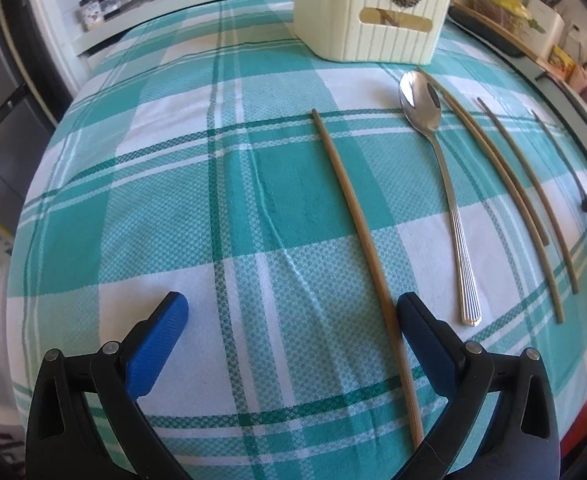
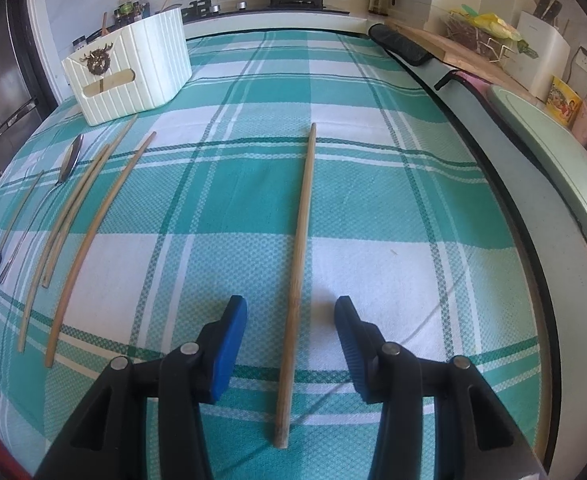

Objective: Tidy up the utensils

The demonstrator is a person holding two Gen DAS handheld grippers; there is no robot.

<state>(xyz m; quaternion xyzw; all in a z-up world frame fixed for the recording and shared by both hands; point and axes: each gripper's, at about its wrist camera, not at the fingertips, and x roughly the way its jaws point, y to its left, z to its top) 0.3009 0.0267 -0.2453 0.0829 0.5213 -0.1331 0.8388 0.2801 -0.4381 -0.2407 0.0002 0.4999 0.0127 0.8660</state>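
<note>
Chopsticks lie loose on the teal plaid tablecloth (image 1: 197,208), with a steel spoon (image 1: 445,184) among them — a cream holder (image 1: 369,12) stands beyond. Left gripper (image 1: 291,330): fingers spread, one chopstick (image 1: 357,216) just inside its right pad. Right gripper (image 2: 291,332): fingers spread either side of a separate chopstick (image 2: 299,264), not touching it.

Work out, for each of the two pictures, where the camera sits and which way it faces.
Left wrist: on the left gripper, angled down at a chopstick between open jaws, spoon to its right.
Right wrist: on the right gripper, angled down at another chopstick between open jaws.
Shared: checked tablecloth, white holder, spoon, loose chopsticks.
</note>
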